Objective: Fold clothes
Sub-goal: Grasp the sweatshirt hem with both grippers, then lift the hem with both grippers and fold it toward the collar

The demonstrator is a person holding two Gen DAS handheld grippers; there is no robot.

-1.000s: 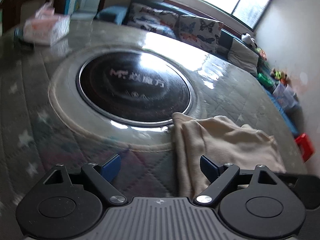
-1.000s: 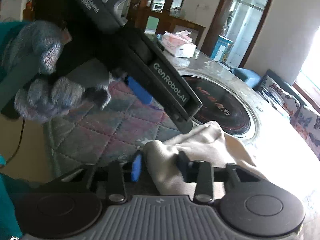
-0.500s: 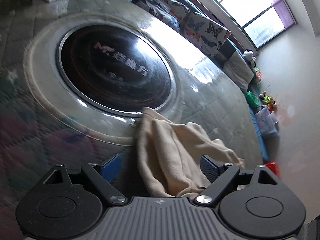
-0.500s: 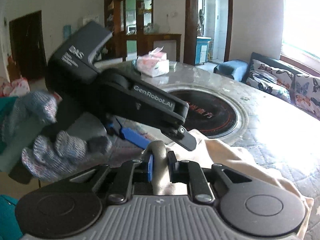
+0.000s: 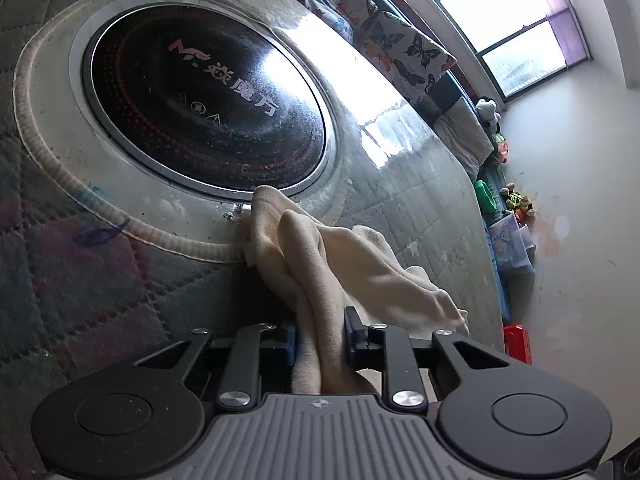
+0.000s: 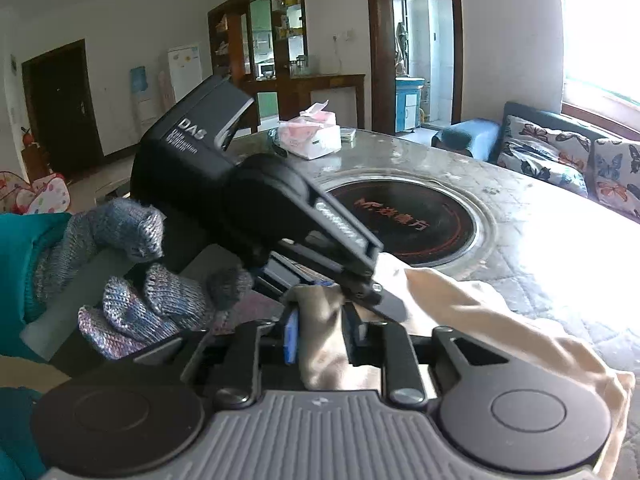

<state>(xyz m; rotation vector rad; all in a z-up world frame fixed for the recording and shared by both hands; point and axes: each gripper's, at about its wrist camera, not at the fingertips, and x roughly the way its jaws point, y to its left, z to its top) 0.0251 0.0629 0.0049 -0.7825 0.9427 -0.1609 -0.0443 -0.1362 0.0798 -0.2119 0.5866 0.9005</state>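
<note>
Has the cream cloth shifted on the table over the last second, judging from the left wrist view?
Yes. The cream cloth was lying flat beside the round black cooktop; now it is bunched and drawn up toward the left gripper, whose jaws have just closed on it.

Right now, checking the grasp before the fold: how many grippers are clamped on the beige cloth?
2. The left gripper pinches a bunched fold of the beige cloth near the black cooktop; the right gripper pinches another fold right beside it, its jaws having just eased slightly.
</note>
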